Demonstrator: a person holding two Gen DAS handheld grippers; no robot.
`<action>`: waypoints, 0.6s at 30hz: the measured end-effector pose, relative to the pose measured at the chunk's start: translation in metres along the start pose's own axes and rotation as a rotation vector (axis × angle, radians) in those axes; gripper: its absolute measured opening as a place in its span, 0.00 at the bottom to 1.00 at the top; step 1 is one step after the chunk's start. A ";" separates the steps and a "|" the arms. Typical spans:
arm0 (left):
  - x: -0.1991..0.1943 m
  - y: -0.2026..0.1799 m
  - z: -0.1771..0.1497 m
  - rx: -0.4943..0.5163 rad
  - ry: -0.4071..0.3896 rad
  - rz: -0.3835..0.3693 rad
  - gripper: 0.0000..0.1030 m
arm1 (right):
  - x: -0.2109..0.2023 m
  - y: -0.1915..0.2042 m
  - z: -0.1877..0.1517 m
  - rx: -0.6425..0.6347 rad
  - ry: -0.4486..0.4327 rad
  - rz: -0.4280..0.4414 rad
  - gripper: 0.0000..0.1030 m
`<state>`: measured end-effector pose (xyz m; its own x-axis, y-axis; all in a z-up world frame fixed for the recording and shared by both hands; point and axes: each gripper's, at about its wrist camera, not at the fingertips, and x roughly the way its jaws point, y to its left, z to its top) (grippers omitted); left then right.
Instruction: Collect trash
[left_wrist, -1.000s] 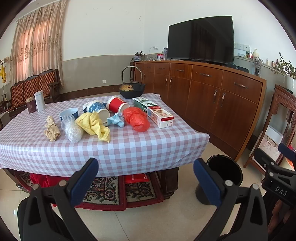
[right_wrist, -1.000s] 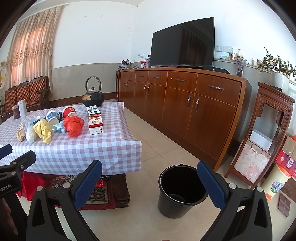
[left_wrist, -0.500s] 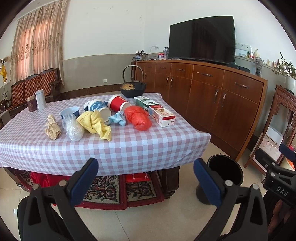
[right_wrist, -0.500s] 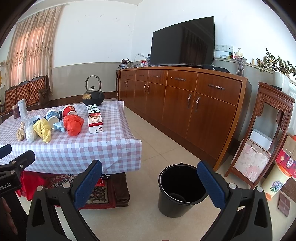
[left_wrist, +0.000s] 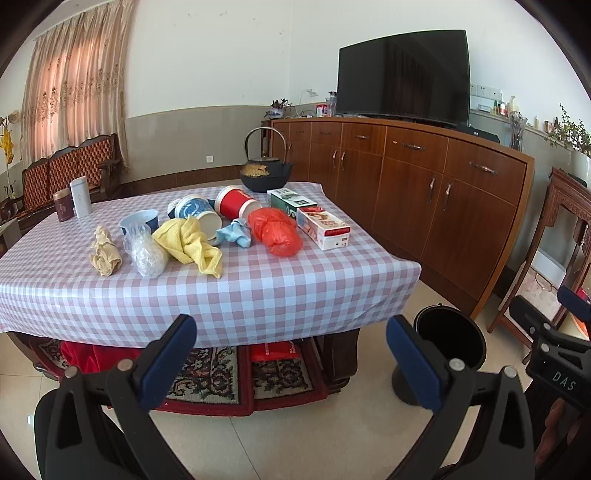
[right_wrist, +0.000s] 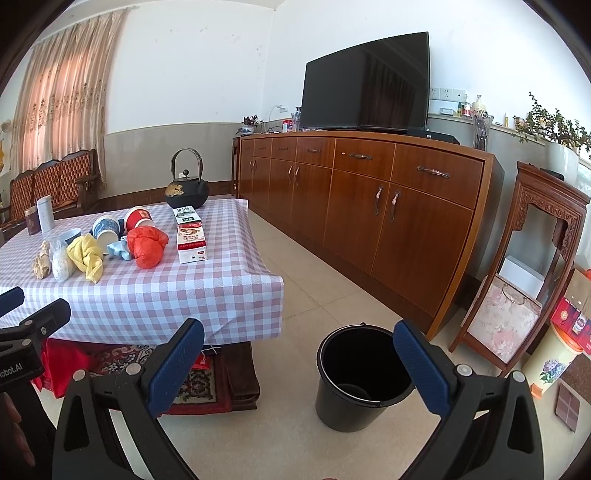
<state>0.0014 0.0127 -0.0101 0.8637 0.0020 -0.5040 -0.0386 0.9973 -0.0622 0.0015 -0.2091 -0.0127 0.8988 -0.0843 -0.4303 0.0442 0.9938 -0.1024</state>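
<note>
Trash lies on the checked table: a brown paper wad, a clear plastic bag, a yellow cloth, a blue wad, a red plastic bag, tipped paper cups and two boxes. A black bucket stands on the floor right of the table. My left gripper is open and empty, short of the table's front edge. My right gripper is open and empty, near the bucket.
A black iron kettle and two canisters stand at the table's far side. A long wooden sideboard with a TV runs along the right. A carved stand is far right. A rug lies under the table.
Both grippers have drifted slightly toward the table; the table looks a little nearer. Nothing was taken hold of.
</note>
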 end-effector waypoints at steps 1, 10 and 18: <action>0.000 0.000 0.000 0.000 0.001 -0.001 1.00 | 0.000 0.000 0.000 0.000 0.000 0.000 1.00; 0.001 0.000 -0.001 -0.001 0.004 0.004 1.00 | 0.002 0.001 -0.002 0.001 0.010 0.006 1.00; 0.006 0.002 -0.002 0.017 0.031 0.018 1.00 | 0.004 0.004 -0.003 -0.001 0.024 0.103 1.00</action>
<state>0.0061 0.0141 -0.0147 0.8467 0.0182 -0.5317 -0.0457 0.9982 -0.0385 0.0037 -0.2053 -0.0170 0.8876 0.0163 -0.4603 -0.0479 0.9972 -0.0571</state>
